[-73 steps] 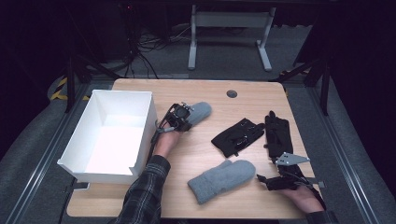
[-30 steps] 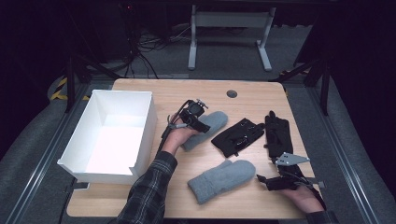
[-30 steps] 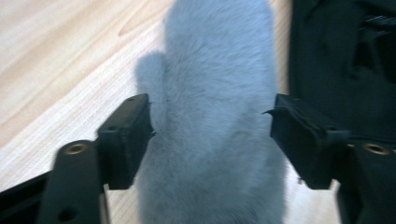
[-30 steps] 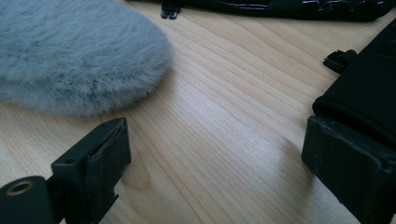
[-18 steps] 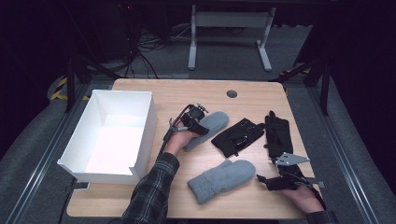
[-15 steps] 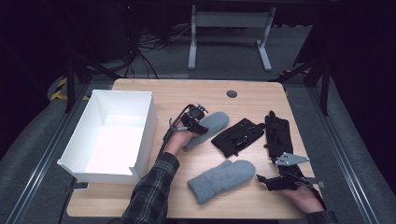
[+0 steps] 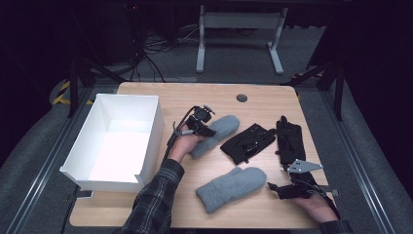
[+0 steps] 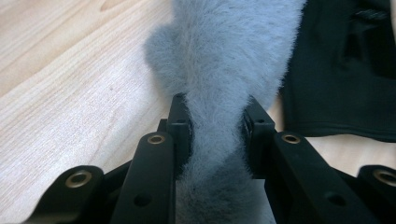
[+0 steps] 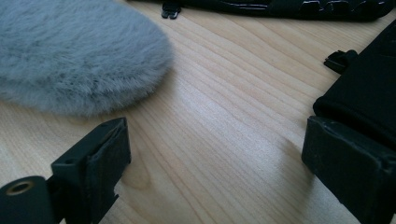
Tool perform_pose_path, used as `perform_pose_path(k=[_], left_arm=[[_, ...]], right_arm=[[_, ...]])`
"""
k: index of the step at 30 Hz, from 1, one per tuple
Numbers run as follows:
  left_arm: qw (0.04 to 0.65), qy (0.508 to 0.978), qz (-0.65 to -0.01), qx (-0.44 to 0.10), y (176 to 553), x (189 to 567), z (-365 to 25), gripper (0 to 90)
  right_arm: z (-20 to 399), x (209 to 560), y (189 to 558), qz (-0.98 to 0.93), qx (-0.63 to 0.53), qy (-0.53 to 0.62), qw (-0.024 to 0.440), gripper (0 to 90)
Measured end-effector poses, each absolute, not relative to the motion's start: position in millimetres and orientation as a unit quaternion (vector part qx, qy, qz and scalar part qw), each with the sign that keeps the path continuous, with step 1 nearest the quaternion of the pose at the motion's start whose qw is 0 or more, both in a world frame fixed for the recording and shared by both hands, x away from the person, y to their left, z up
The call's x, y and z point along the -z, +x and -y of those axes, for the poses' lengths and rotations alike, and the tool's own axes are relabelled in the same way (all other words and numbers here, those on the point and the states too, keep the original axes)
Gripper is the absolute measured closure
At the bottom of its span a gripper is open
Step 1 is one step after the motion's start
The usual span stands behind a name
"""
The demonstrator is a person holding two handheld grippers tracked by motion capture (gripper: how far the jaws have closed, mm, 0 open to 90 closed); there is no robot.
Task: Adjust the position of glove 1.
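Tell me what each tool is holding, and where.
Left tool pinches the grey mitten at its narrowed cuff end. Right tool is open, holding nothing.

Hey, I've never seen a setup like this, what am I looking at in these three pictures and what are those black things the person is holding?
A person at a wooden table holds a hand-operated claw in each hand. The high view looks down from above; the other two come from cameras riding on each claw.

On the table: a white box, two grey mittens and two black gloves.

The left claw is shut on the farther grey mitten, squeezing its fuzzy fabric between the jaws. The right claw is open, resting near the nearer grey mitten and holding nothing.
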State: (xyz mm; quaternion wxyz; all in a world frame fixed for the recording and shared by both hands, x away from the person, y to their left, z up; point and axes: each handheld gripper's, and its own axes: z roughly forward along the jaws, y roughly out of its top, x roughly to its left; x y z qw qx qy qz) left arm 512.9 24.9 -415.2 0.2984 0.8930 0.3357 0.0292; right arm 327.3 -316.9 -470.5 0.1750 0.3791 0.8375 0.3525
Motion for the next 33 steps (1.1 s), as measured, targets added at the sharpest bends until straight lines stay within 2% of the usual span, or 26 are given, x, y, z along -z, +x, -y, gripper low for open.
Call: perform_pose_path(k=[15,26,33], left_arm=[[0.323,0.899,-0.295,0.002,452.7,368.8,-26.0,71.1],[0.319,0.912,-0.255,0.037,397.7,366.8,-8.0,71.0],[0.311,0.917,-0.242,0.057,378.3,377.2,5.5,70.8]], right_arm=[[317.1,470.5,327.3,-0.838,-0.352,0.378,0.175,8.3],[317.1,470.5,327.3,-0.838,-0.352,0.379,0.175,8.3],[317.1,470.5,327.3,-0.838,-0.352,0.379,0.175,8.3]])
